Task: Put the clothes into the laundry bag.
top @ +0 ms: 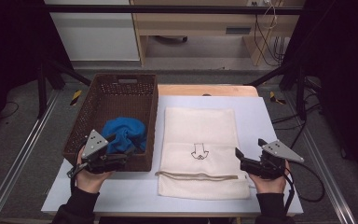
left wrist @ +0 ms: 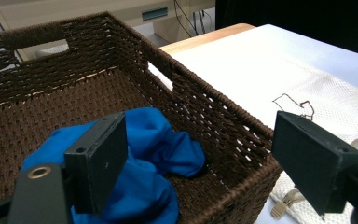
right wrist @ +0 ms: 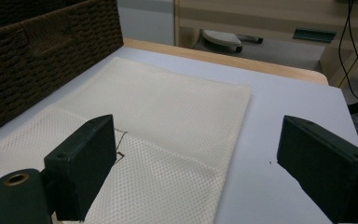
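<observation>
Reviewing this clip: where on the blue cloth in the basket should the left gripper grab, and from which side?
Judging by its pose, pinch the raised fold atop the blue cloth, coming from above: it lies crumpled at the near end of the wicker basket, whose walls block side approaches. The left gripper is already open at the near rim.

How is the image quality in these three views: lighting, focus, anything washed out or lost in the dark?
High view: table evenly lit, cream mesh bag bright yet its dark emblem legible, both side margins nearly black. Left gripper view: wicker basket and blue cloth sharp, near jaws slightly soft. Right gripper view: bag weave crisp, no glare, background desk softer.
</observation>
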`<state>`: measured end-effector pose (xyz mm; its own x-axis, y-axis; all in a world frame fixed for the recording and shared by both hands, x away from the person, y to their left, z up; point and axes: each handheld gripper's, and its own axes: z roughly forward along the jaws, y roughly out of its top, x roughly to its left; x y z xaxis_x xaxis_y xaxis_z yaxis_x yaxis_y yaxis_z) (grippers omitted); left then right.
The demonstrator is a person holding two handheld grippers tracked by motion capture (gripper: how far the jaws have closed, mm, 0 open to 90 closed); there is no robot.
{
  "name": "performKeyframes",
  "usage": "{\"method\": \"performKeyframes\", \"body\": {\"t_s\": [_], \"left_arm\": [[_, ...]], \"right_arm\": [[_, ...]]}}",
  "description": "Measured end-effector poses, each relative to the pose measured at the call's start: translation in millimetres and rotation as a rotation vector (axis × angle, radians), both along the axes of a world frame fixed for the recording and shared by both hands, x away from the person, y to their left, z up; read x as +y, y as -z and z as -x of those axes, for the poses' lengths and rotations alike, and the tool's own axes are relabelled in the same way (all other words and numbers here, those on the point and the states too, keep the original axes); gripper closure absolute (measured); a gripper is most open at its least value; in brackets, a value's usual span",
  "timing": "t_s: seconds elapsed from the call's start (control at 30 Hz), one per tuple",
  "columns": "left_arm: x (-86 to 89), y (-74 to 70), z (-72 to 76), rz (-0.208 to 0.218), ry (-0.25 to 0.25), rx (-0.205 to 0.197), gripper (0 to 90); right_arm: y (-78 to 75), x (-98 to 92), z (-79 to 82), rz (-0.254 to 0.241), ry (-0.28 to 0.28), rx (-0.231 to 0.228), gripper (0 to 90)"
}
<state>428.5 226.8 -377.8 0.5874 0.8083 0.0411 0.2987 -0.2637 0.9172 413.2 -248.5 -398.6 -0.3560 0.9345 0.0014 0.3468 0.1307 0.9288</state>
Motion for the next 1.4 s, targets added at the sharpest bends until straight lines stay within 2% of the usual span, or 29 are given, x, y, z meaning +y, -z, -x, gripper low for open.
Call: {"method": "performKeyframes", "body": {"t_s": [0.17, 0.27, 0.4, 0.5, 0.67, 0.73, 0.87, 1.0, 1.17, 1.4], "left_arm": [[-7.9, -0.8, 2.5, 0.0, 0.012, -0.007, 21.7], [-17.9, -1.2, 6.3, -0.015, 0.035, -0.016, 23.6], [-26.1, -4.7, 11.1, 0.005, 0.06, -0.031, 29.0], [-33.9, -5.3, 15.9, 0.009, 0.08, -0.04, 33.0], [-50.9, -3.1, 24.6, 0.007, 0.138, -0.04, 44.6], [-58.2, -0.2, 26.8, 0.009, 0.165, -0.025, 49.7], [-73.9, 10.1, 29.8, -0.021, 0.215, 0.012, 58.8], [-89.1, 24.3, 28.9, -0.058, 0.26, 0.059, 68.4], [-104.9, 43.6, 27.4, -0.096, 0.293, 0.119, 80.6], [-120.5, 71.6, 23.4, -0.129, 0.332, 0.207, 89.0]], "right_arm": [[-2.1, 1.7, 0.7, 0.002, -0.014, -0.006, 13.2], [-4.4, 4.8, 0.4, -0.006, -0.016, -0.004, 13.3], [-7.3, 12.2, -0.5, -0.01, -0.034, -0.013, 13.6], [-7.4, 19.5, -3.2, -0.017, -0.062, 0.0, 14.2], [-5.7, 34.9, -6.9, 0.018, -0.124, 0.021, 17.7], [-4.7, 40.4, -7.5, 0.023, -0.143, 0.033, 18.7], [-0.3, 49.3, -8.4, 0.023, -0.184, 0.057, 21.1], [5.8, 58.1, -9.3, 0.048, -0.216, 0.082, 24.5], [16.6, 68.0, -10.7, 0.055, -0.256, 0.121, 29.7], [31.1, 79.7, -9.4, 0.075, -0.29, 0.164, 38.3]]}}
